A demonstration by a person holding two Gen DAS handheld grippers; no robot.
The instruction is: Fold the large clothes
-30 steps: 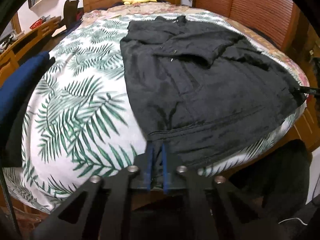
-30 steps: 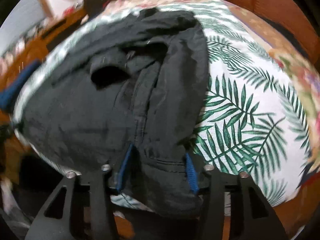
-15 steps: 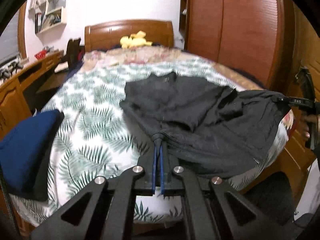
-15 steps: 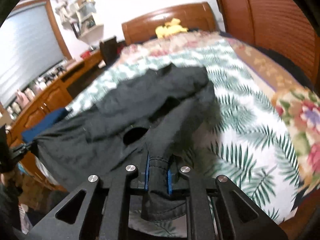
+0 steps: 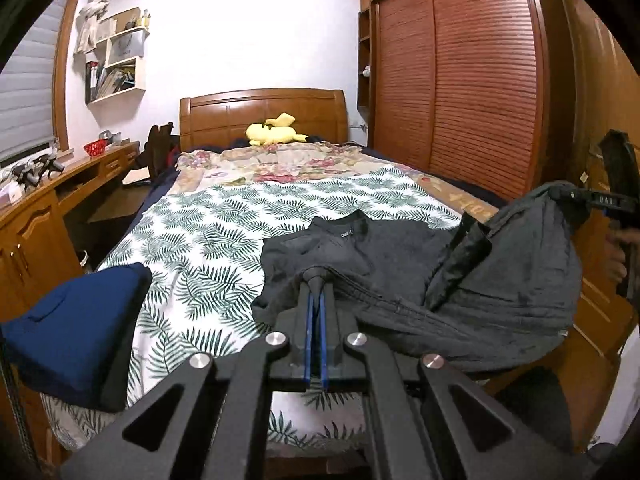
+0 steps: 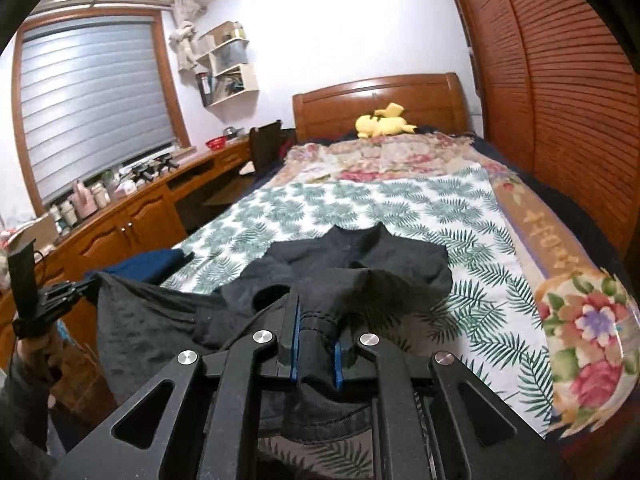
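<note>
A large black garment (image 5: 380,248) lies on the bed's leaf-print sheet (image 5: 224,232), collar toward the headboard. Its bottom hem is lifted off the bed at both corners. My left gripper (image 5: 316,280) is shut on the hem's left corner, blue pads pressed together over the cloth. At the right edge of the left wrist view my right gripper (image 5: 576,196) holds the other corner up high. In the right wrist view the right gripper (image 6: 316,320) pinches a bunched fold of the black garment (image 6: 360,256) between its pads. The left gripper (image 6: 86,286) shows at far left, hem stretched from it.
A folded dark blue garment (image 5: 76,332) sits on the bed's near left corner. A yellow plush toy (image 5: 276,130) lies by the headboard. A wooden desk (image 5: 40,216) runs along the left. A slatted wardrobe (image 5: 480,100) stands close on the right.
The right jaws closed onto the hem. Both grippers rose and tilted up, lifting the hem off the bed so the lower part of the garment hangs between them.
</note>
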